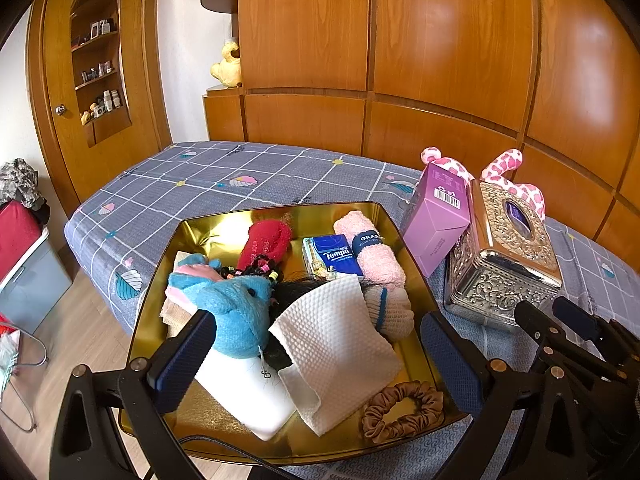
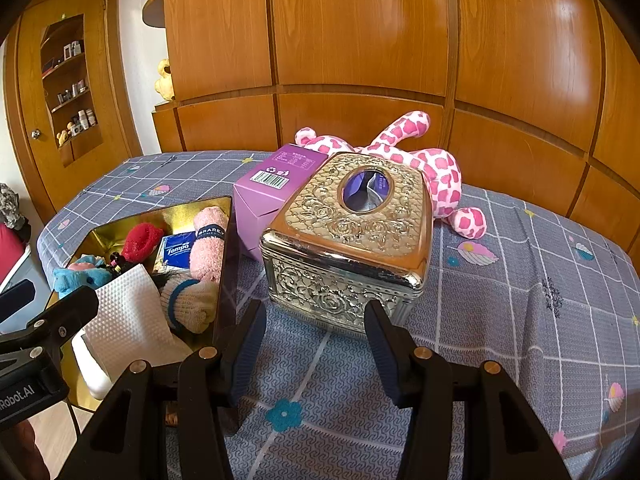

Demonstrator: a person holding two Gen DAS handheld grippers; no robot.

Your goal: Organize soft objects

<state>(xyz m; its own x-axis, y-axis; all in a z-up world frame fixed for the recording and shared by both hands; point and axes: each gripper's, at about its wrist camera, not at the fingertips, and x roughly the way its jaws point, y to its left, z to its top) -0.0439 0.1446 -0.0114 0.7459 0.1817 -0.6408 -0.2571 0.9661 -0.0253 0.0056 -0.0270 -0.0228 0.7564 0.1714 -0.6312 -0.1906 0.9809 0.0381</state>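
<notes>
Bedspread [image 2: 500,280], grey checked, wooden wall panels [image 2: 360,40]

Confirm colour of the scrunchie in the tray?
Brown scrunchie, satin-looking, at the gold tray's near right corner. Shows best in the left wrist view.

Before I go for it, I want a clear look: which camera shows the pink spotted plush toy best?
The right wrist view: the pink spotted plush toy lies there with body and limbs showing behind the ornate tissue box. In the left wrist view only its limbs poke up behind that box and the purple carton.
</notes>
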